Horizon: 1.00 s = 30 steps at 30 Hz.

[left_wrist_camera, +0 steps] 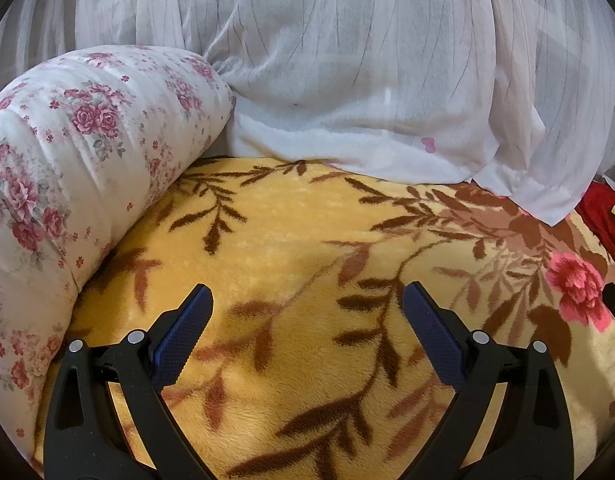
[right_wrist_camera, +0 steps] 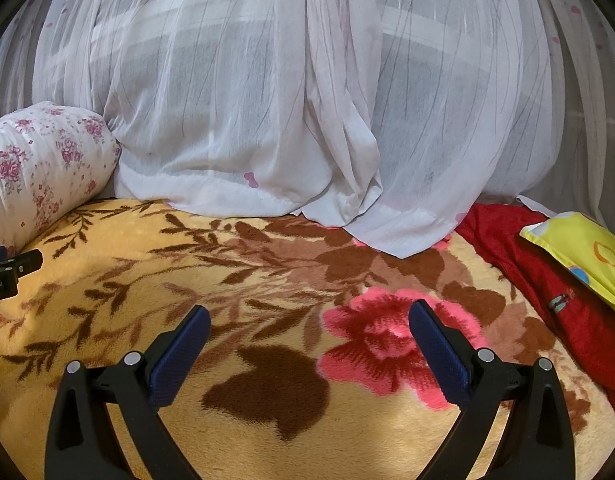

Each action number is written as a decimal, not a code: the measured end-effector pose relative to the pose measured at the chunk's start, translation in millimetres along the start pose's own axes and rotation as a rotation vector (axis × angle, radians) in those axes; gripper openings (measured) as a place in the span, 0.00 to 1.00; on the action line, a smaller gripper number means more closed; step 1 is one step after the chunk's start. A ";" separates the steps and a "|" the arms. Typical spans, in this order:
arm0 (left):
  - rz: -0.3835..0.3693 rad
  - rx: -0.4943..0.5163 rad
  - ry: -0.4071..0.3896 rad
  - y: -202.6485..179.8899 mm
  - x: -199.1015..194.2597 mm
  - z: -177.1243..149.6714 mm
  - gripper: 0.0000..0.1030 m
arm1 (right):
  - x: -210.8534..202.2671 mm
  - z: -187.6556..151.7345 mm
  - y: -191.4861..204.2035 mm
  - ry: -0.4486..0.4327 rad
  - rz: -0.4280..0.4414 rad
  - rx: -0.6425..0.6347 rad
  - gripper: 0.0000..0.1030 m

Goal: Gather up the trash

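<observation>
While above blanket (left_wrist_camera: 291, 220), claws (left_wrist_camera: 307, 291) (right_wrist_camera: 309, 309) agape

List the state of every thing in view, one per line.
left tool: open, empty, over the blanket
right tool: open, empty
blanket: spread flat
floral quilt: rolled up, lying on the blanket's left edge
curtain: drawn, hem resting on the blanket
red cloth: crumpled
yellow pillow: lying on the red cloth

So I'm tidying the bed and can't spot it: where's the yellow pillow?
In the right wrist view, the yellow pillow lies at the far right, on the red blanket beside the sheer curtain.
</observation>
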<state>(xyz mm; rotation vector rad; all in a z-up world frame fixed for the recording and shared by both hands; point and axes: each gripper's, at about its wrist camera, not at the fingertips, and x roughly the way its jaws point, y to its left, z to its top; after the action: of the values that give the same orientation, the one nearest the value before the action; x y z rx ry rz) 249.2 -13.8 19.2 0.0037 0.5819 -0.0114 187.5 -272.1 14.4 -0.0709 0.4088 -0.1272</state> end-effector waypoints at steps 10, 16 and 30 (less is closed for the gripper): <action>0.003 -0.001 0.002 -1.1 -0.1 -0.9 0.91 | 0.3 -0.2 -0.5 0.001 0.002 -0.002 0.95; 0.001 0.000 0.002 -2.0 0.2 -1.8 0.91 | 0.4 -0.4 -0.8 0.001 0.002 0.000 0.95; 0.004 -0.001 0.002 -2.2 0.4 -1.9 0.91 | 0.4 -1.0 -1.3 0.002 0.004 0.000 0.95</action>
<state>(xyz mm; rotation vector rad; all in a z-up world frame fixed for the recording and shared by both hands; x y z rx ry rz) 248.4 -16.0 17.4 0.0038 0.5838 -0.0074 187.3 -273.5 13.5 -0.0695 0.4105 -0.1229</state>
